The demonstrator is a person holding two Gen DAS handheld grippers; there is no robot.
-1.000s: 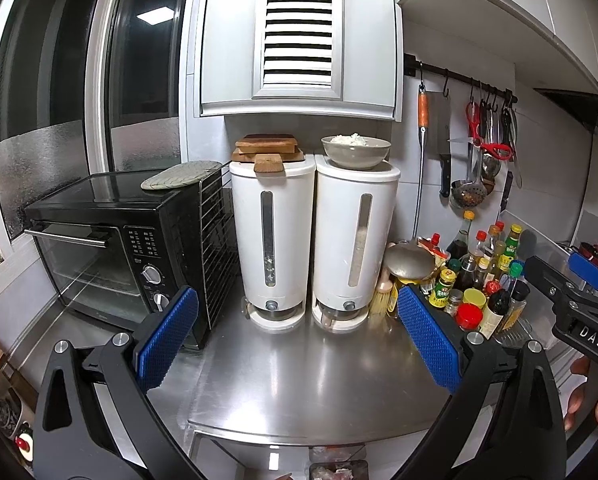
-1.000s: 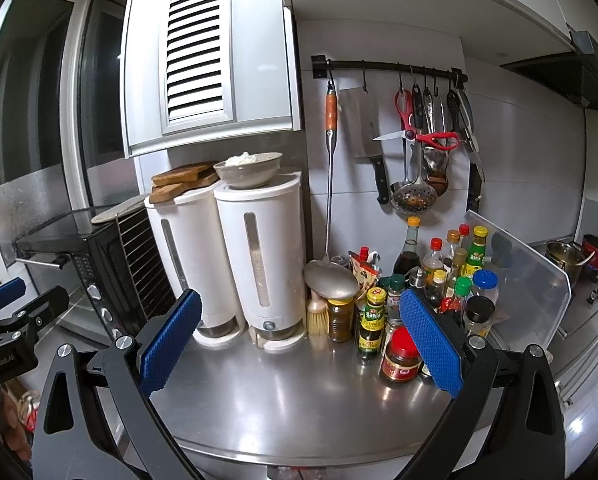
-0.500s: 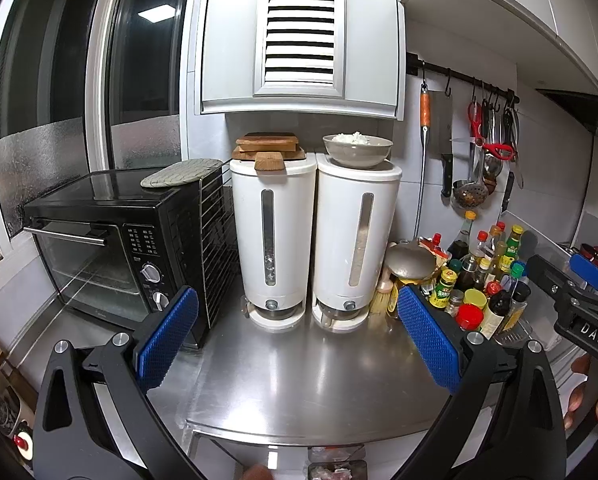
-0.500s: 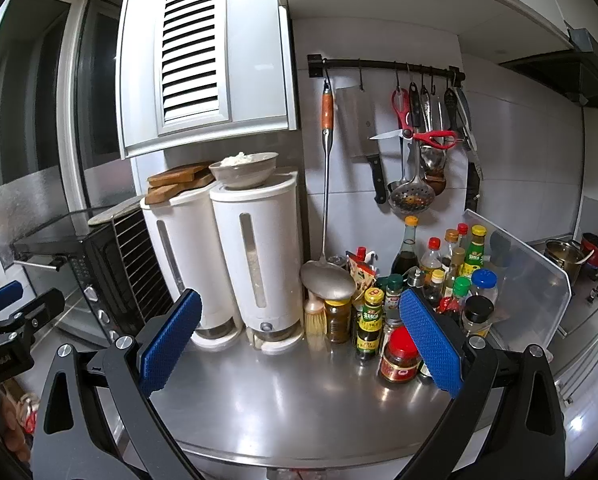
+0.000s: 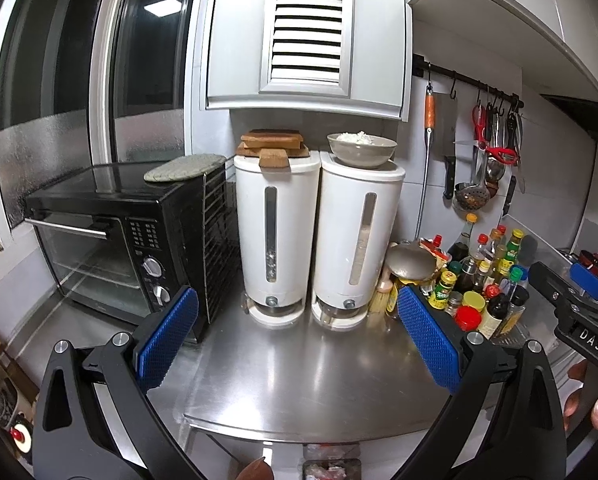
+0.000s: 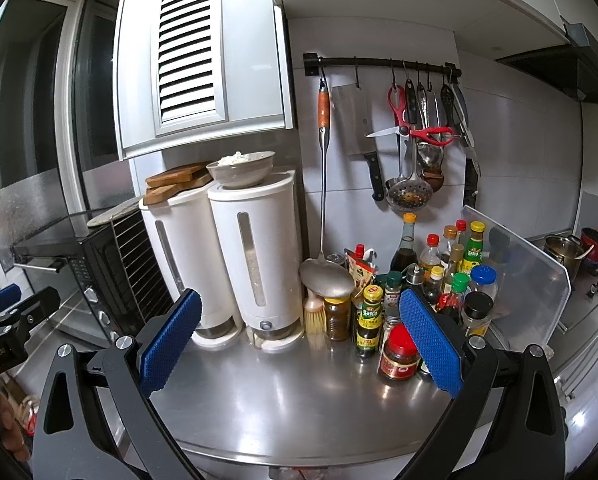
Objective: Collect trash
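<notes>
My left gripper is open and empty, held above the steel counter in front of two white dispensers. My right gripper is open and empty over the same counter, with its right pad close in front of a red-lidded jar. The right gripper also shows at the right edge of the left wrist view. The left gripper shows at the left edge of the right wrist view. A small container with crumpled scraps sits below the counter's front edge. No loose trash shows on the counter.
A black toaster oven stands at the left. A grey bowl and wooden boards sit on the dispensers. Several sauce bottles crowd the right corner. Utensils hang on a rail. A clear splash guard stands at the right.
Both views have shifted only slightly; the right wrist view has drifted a little to the right. Both grippers stay open and empty.
</notes>
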